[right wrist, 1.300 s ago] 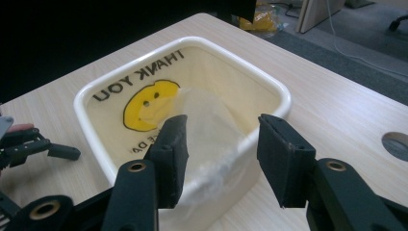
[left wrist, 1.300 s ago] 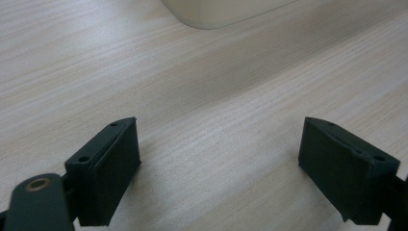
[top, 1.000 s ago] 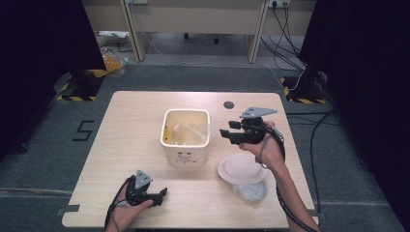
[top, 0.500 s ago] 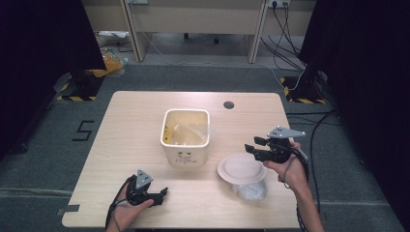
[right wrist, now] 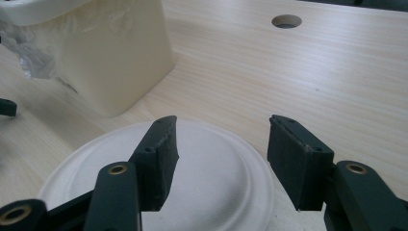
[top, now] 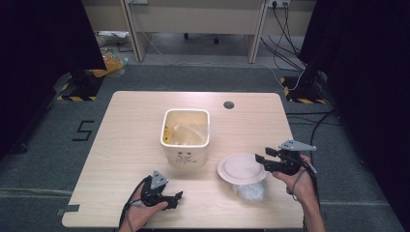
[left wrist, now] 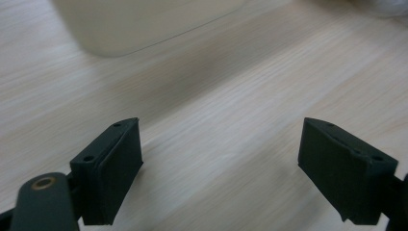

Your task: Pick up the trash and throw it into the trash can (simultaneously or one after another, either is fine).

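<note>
- Seemingly the work is only at the approach: the white paper plate [top: 240,167] lies unlifted, upside down on the table [top: 125,125], just right of the cream bin [top: 186,137] and partly over a crumpled clear bag [top: 249,192].
- Right gripper [right wrist: 221,159]: its jaws have just been opening and stand spread at the plate's right edge, pinching nothing.
- Left gripper [left wrist: 219,168], below the bin: spread, empty.
- Gripping, lifting and moving the plate remain.
- Being round and flat, the plate has no long axis; its base faces up.

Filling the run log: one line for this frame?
right gripper: jaws just opening, empty, at paper plate rim | left gripper: open, empty | bin: centre table
</note>
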A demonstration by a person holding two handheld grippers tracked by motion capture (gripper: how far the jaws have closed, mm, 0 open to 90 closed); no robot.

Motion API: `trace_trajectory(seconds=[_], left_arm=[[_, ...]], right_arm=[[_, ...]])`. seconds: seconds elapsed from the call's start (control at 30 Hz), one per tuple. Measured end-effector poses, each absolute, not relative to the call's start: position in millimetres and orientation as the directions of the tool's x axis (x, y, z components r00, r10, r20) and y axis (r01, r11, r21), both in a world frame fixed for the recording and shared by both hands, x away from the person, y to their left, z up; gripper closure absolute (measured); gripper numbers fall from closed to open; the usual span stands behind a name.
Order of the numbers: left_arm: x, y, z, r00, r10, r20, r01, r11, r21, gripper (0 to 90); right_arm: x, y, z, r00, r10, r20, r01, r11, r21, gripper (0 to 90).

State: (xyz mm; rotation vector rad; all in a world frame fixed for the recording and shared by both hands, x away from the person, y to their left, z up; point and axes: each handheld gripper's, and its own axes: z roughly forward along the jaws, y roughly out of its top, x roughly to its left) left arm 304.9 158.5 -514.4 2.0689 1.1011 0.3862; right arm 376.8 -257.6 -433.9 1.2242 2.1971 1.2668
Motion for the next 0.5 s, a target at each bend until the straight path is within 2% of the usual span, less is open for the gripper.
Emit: trace_trajectory(seconds=[0.5], left_arm=[[313, 105, -503, 0.678, 0.732, -0.065, 0.519, -0.414, 0.748, 15.1]], right_arm=[[374, -262, -446, -0.562, 0.814, 0.145, 0.547, 0.234, 0.804, 42.1]])
